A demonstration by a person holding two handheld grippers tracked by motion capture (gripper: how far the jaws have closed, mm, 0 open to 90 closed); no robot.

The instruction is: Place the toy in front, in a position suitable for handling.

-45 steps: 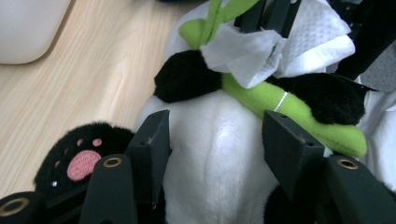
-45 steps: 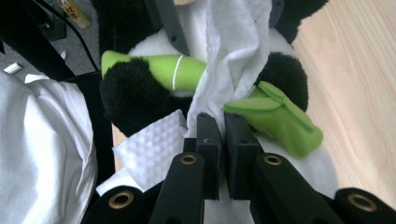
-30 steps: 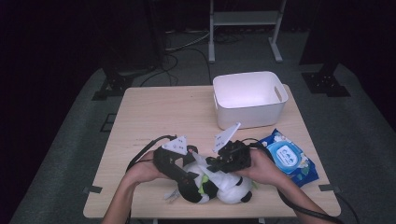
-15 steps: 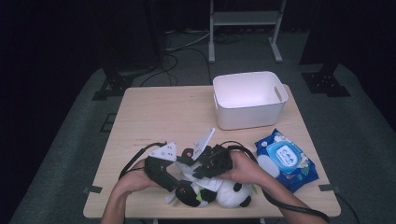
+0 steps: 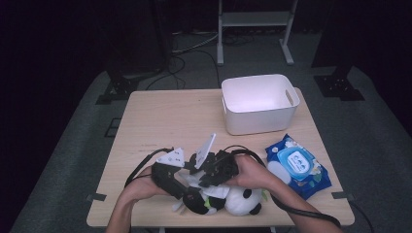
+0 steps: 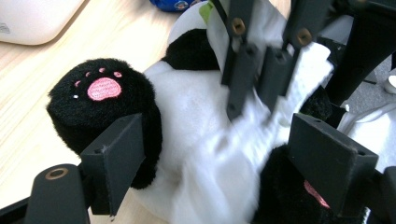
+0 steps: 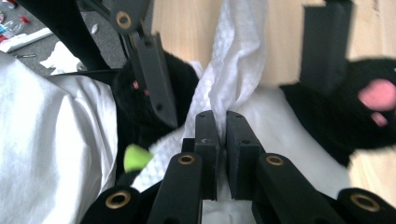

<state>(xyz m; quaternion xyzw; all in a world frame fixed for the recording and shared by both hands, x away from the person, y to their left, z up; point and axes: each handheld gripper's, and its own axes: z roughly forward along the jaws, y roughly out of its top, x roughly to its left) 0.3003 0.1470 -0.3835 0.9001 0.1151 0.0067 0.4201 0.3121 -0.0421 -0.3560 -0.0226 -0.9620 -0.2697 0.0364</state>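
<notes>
Wooden table (image 5: 160,126): left tongs (image 6: 224,154) spread, just opening, astride panda plush (image 6: 196,140); right tongs (image 7: 222,140) pinching white wipe (image 7: 233,70); no legible writing

The panda plush toy (image 5: 238,200) lies at the near edge of the tabletop (image 5: 165,121), between the two hands. The left gripper (image 5: 187,190) sits at its left, with the toy's body between the open jaws. The right gripper (image 5: 203,180) sits behind the toy, jaws closed on a wet wipe (image 7: 233,70) draped over it. The wet wipes pack (image 5: 297,166) lies right of the toy. The storage bin (image 5: 258,103) stands behind the pack.
</notes>
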